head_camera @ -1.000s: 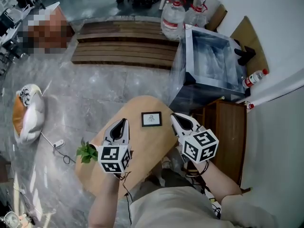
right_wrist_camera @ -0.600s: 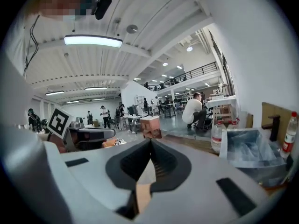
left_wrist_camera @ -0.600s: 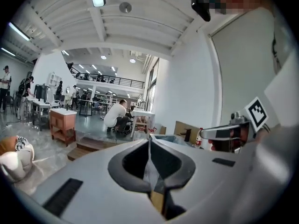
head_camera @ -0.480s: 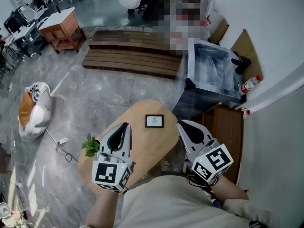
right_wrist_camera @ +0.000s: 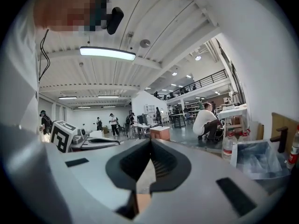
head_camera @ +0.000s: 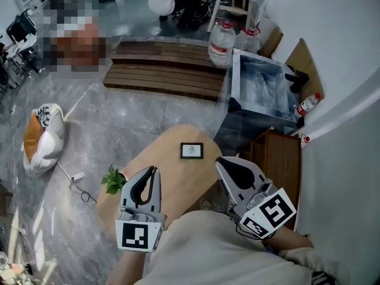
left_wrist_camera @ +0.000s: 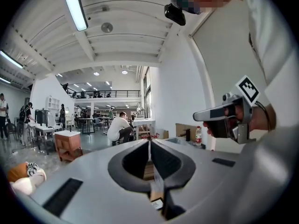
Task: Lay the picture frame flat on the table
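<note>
The small black picture frame (head_camera: 192, 151) lies flat, face up, near the far edge of the oval wooden table (head_camera: 178, 180). My left gripper (head_camera: 154, 169) is held near the body over the table's near left part, jaws shut and empty. My right gripper (head_camera: 218, 160) hovers at the table's right edge, also shut with nothing in it. Both sit well short of the frame. In the left gripper view the closed tips (left_wrist_camera: 149, 141) point out into the room, and a sliver of the frame (left_wrist_camera: 157, 203) shows below them. The right gripper view shows closed tips (right_wrist_camera: 150, 142) aimed at the hall.
A small green plant (head_camera: 113, 180) stands at the table's left edge. A wooden cabinet (head_camera: 279, 159) and a plastic-wrapped box (head_camera: 261, 85) crowd the right side. Wooden pallets (head_camera: 166, 70), water bottles (head_camera: 222, 37), a floor cushion (head_camera: 38, 138) and a power strip (head_camera: 76, 177) lie beyond.
Both grippers have drawn back toward the body, away from the frame. The frame stays flat in the same spot on the table.
</note>
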Motion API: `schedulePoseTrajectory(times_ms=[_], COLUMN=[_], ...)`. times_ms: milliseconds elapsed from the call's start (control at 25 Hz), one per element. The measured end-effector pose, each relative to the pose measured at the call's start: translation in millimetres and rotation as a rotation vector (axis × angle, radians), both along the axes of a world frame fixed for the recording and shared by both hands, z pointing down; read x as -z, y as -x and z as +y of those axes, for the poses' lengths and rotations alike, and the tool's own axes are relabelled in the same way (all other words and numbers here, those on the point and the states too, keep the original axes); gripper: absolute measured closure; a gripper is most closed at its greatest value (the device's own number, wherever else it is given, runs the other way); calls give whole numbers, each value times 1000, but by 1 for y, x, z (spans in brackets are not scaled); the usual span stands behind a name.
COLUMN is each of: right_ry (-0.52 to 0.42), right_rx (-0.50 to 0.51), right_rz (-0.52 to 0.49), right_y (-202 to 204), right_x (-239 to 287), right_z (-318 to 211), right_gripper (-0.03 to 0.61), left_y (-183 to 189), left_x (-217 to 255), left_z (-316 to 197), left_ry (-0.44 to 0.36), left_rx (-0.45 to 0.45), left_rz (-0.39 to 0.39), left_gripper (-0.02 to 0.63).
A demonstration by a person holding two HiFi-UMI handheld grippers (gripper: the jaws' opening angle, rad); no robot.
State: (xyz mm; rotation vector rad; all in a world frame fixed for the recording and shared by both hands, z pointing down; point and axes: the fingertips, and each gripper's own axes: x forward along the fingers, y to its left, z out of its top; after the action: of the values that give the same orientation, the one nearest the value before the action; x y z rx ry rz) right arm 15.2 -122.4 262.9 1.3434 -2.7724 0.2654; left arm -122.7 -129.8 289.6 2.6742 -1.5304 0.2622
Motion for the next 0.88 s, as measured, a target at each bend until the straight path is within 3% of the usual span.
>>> schedulePoseTrajectory(times_ms=[280,880], right_ry=[-28,-36], right_rx=[9,-30], right_rz=[39,13], right_y=[-1,-6], right_x=[7,10], right_z=[-2,-7], right_gripper=[581,581], left_y=[1,10], left_x=[8,18], left_z=[-9,-13], left_ry=[-25,-50], left_rx=[4,8], left_rz=[-12,-28], left_gripper=[597,597])
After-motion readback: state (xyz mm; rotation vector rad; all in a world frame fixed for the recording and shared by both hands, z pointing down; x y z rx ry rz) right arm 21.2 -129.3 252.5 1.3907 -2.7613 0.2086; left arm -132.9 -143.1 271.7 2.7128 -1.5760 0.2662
